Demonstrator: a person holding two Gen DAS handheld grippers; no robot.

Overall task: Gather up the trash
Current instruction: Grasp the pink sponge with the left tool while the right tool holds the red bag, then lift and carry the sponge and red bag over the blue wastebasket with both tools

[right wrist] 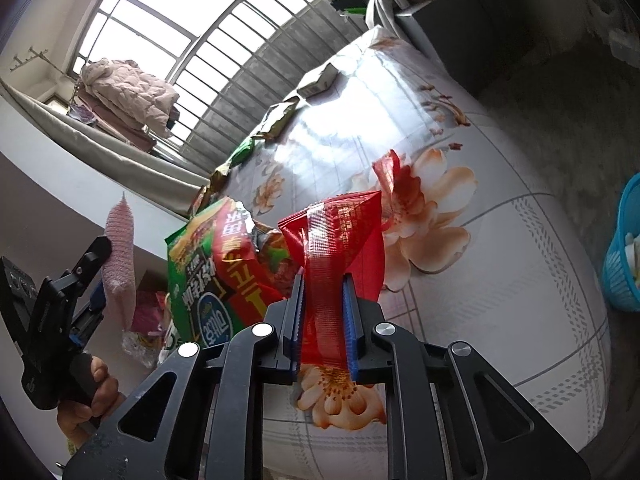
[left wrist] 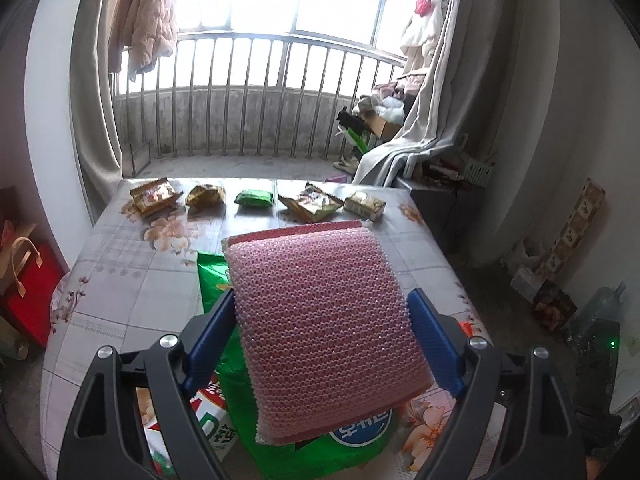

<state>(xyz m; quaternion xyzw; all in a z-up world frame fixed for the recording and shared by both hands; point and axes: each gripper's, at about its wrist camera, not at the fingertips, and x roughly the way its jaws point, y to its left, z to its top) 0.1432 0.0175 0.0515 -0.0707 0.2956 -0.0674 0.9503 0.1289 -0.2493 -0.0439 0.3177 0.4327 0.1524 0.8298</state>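
While the right gripper [right wrist: 322, 300] pinches a red wrapper [right wrist: 340, 236] lifted above the table [right wrist: 500, 280], the blue basket [right wrist: 624, 256] sits on the floor off to its right, nearer this hand. A green bag [right wrist: 208, 280] lies just left. The left gripper [left wrist: 322, 312] clamps a pink sponge [left wrist: 320, 320]; five wrappers [left wrist: 256, 199] line the far edge.

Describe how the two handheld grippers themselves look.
Both match. The left gripper and right gripper have matte black frames with triangular cut-outs, round silver bolt heads at the joints, and blue ribbed finger pads. In the right view, the left one shows a black pistol-style handle in a bare hand. No cables or sleeve are visible.
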